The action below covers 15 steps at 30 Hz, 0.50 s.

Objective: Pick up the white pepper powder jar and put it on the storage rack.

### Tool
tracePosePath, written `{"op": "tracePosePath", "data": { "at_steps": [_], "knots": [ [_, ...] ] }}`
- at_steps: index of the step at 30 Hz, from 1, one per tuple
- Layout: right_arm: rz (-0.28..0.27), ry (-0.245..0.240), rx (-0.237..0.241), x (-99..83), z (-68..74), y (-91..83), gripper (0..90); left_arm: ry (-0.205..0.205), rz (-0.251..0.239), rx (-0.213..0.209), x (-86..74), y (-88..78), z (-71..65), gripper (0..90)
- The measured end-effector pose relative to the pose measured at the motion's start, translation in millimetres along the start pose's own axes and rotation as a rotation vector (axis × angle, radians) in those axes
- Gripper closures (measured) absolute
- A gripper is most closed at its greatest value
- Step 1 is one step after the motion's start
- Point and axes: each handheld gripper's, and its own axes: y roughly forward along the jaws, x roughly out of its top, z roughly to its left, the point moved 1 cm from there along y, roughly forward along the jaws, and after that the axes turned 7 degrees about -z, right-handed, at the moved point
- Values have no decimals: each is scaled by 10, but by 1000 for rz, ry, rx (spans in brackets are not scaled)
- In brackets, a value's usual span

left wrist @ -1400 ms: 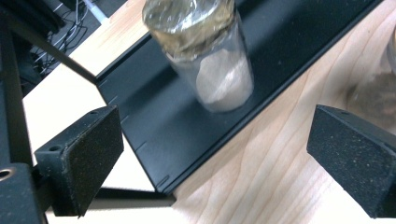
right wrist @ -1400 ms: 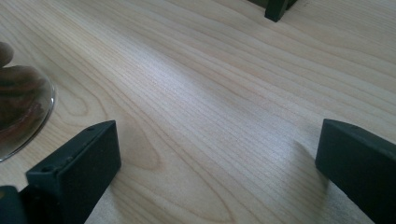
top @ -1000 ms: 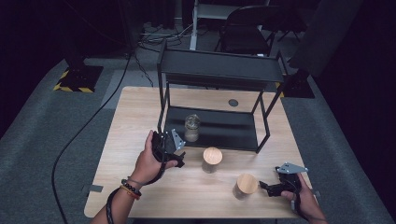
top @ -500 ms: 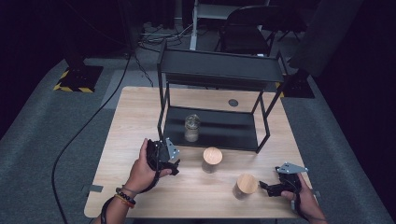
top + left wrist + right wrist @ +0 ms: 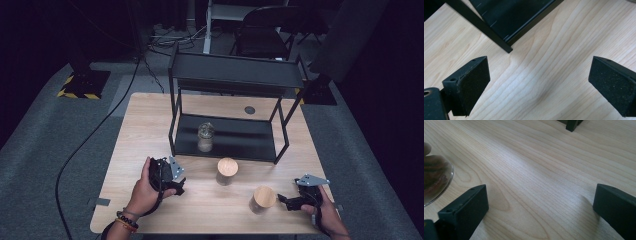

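Near the counter's (image 5: 125,150) front left, the left hand-held gripper (image 5: 172,181) sits low, jaws wide apart over bare wood, nothing between them, clear room toward the rack's (image 5: 172,145) leg. Middle: one lidded jar (image 5: 226,171) stands free. Right: the second jar (image 5: 262,199) just beside the right hand-held gripper (image 5: 285,200), jaws spread, empty. A third jar (image 5: 205,137) sits dim on the rack's lower shelf.

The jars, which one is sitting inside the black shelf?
The jar on the lower board of the black shelf, near its left end. The other two jars, with wooden lids, stand out on the table.
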Motion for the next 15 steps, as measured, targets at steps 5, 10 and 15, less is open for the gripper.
{"op": "tracePosePath", "data": {
  "at_steps": [5,10,15],
  "knots": [
    [0,0,0,0,0,0,0,0,3,-4,-79,-25,-11,32],
    [0,0,0,0,0,0,0,5,1,-6,-144,-56,-21,31],
    [0,0,0,0,0,0,0,0,7,-12,-224,-68,-33,32]
  ]
}}
